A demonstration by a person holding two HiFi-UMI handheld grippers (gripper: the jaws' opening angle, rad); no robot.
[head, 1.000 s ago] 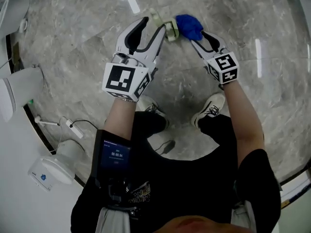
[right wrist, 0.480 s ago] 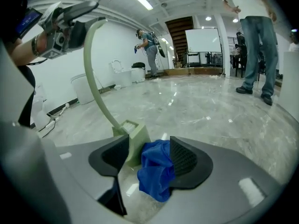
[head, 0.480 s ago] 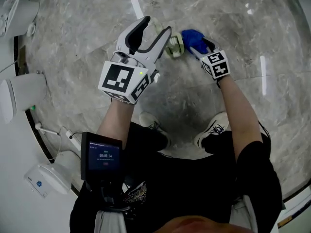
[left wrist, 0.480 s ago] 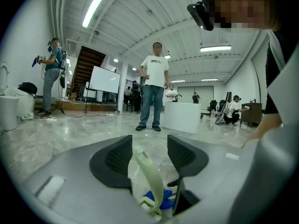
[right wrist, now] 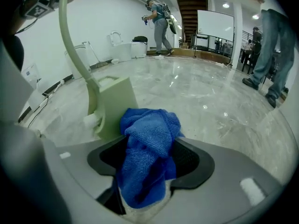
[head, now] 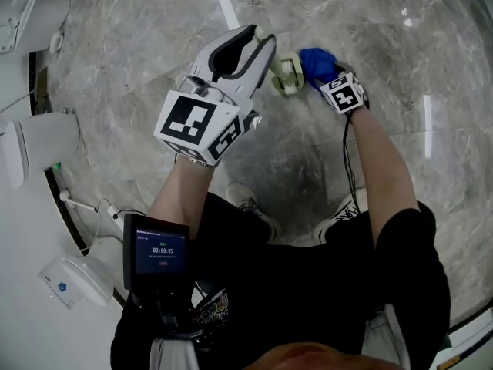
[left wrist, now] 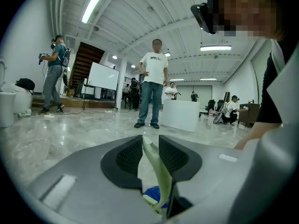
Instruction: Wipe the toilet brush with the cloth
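Toilet brush (head: 286,75), pale green, sits out front of the person over the grey marble floor (head: 370,21), with a gripper on either side of it. From the head view I cannot tell whether its blocky head rests on the floor or hangs clear.

Left gripper (head: 262,35): held nearly level, up and to the left of the brush head. In the left gripper view the thin curved handle (left wrist: 156,167) runs down between the two dark pads of the left gripper (left wrist: 150,141). The jaws have just been closing and now stand at a narrow gap, pinched on the handle. Below them a scrap of blue shows by the brush head.

Right gripper (head: 323,74): low, tilted steeply down, on the right side of the brush head. Blue cloth (head: 317,62) is bunched at its tips and touches the right face of the head. In the right gripper view the cloth (right wrist: 149,157) fills the space between the pads of the right gripper (right wrist: 152,146) and spills forward over them. These jaws have just been opening and stand wide, with the wad lodged between them and in contact with both pads. The green block of the brush (right wrist: 114,101) stands just beyond and left of the cloth, white bristles at its lower left, and the handle arcs up and away to the upper left.

Surroundings: white toilet (head: 35,141) at the left edge of the head view; a bystander in a white tee (left wrist: 152,87) stands well off across the hall.
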